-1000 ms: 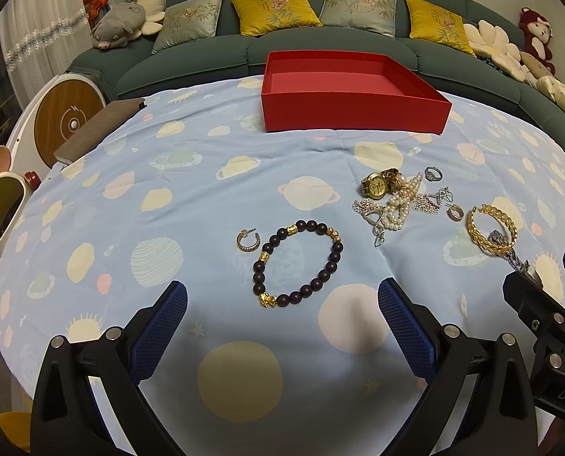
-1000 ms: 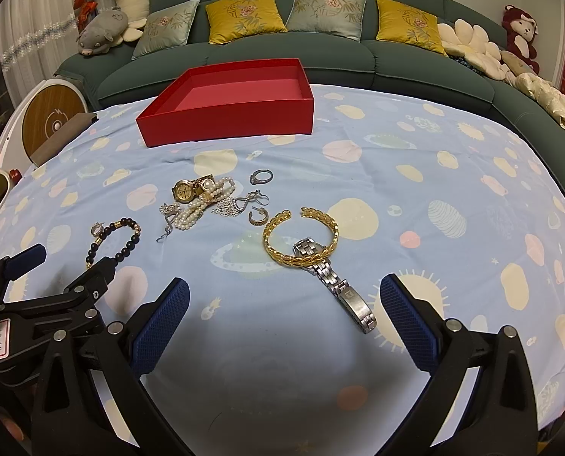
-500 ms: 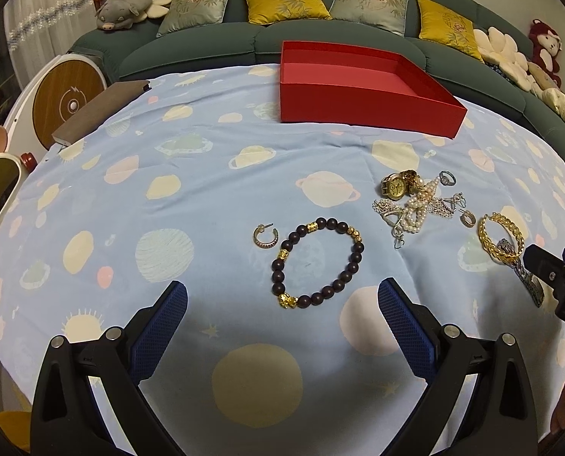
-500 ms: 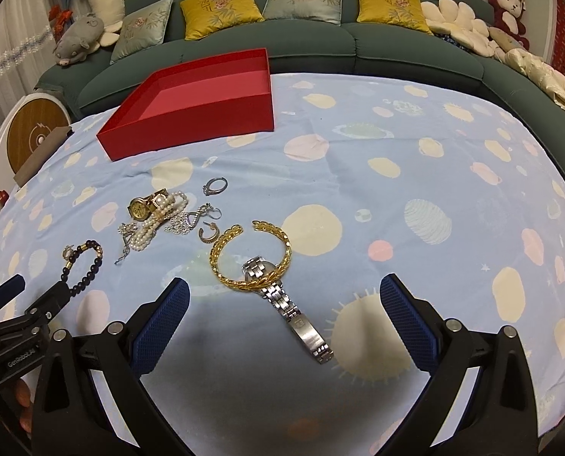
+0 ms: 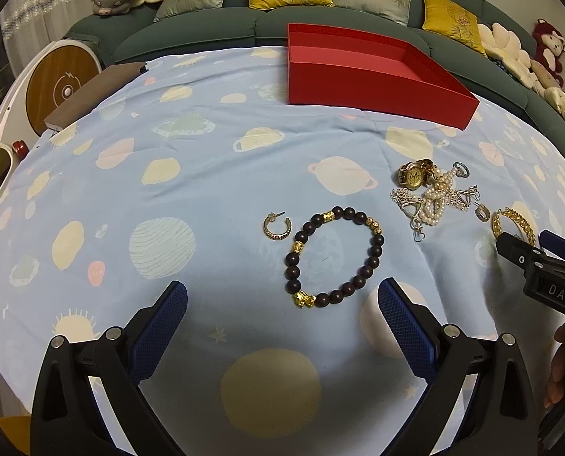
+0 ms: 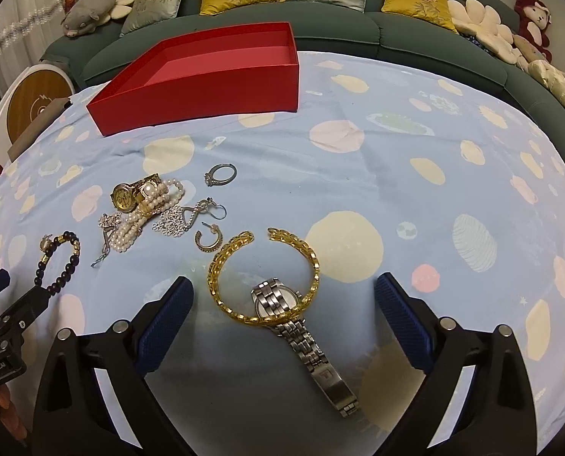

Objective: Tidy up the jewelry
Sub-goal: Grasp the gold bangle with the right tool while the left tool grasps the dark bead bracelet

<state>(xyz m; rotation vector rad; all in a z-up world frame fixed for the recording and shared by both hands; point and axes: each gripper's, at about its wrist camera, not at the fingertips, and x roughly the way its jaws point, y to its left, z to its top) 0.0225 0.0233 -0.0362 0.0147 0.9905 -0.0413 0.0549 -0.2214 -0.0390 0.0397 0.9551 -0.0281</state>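
Observation:
A dark bead bracelet (image 5: pixel 335 256) with gold charms lies just ahead of my open left gripper (image 5: pixel 282 321), a gold hoop earring (image 5: pixel 276 226) beside it. In the right wrist view a gold cuff bangle (image 6: pixel 261 271) rests over a silver watch (image 6: pixel 305 342), and my right gripper (image 6: pixel 284 313) hangs over them, both between its jaws. Those jaws are closing, the pads clear of both. A tangle of pearls (image 6: pixel 145 212), a gold watch (image 6: pixel 124 195), silver earrings (image 6: pixel 183 218), a hoop (image 6: pixel 208 239) and a ring (image 6: pixel 221 174) lies to the left. The red box (image 6: pixel 206 76) stands empty behind.
The planet-print blue cloth (image 5: pixel 168 190) covers the table. A green sofa (image 6: pixel 358 26) with cushions and plush toys curves round the far side. A brown book (image 5: pixel 92 95) and a round wooden-faced device (image 5: pixel 62 87) sit at the left edge. A hand (image 5: pixel 564 372) shows at the right.
Both grippers have come forward and lower toward the jewelry. The bangle and silver watch now lie between the right fingers, whose gap has narrowed slightly. The left jaws' gap looks the same.

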